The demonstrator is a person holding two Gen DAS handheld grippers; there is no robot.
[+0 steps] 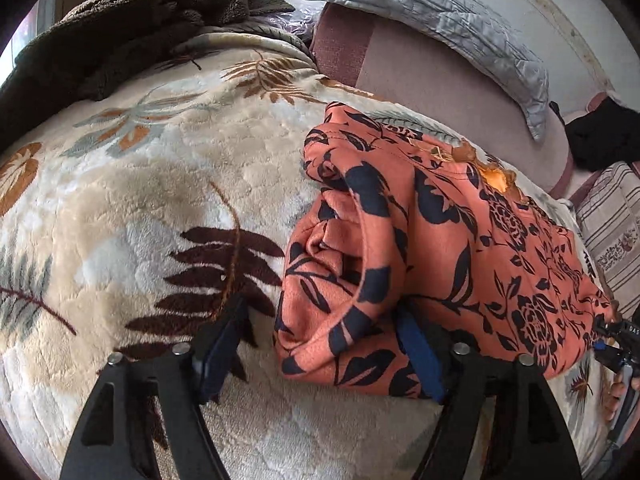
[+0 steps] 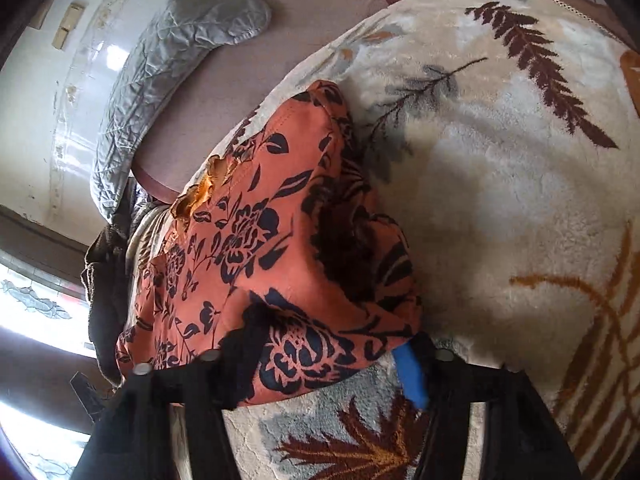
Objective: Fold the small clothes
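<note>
An orange garment (image 1: 420, 248) with a dark floral print lies folded in a bundle on a cream leaf-patterned blanket (image 1: 160, 184). My left gripper (image 1: 324, 340) is open, its fingers wide apart at the bundle's near left corner; the right finger lies partly under the cloth edge. In the right wrist view the same garment (image 2: 256, 248) lies ahead. My right gripper (image 2: 328, 360) is open, its fingers straddling the garment's near edge, nothing pinched. The right gripper also shows at the far right of the left wrist view (image 1: 616, 340).
A brown fleece (image 1: 120, 32) lies piled at the blanket's far left. A grey quilted pillow (image 1: 420, 16) rests on the mauve mattress (image 1: 440, 92) by the wall. A striped cushion (image 1: 612, 232) is on the right. The blanket (image 2: 500, 184) spreads to the right.
</note>
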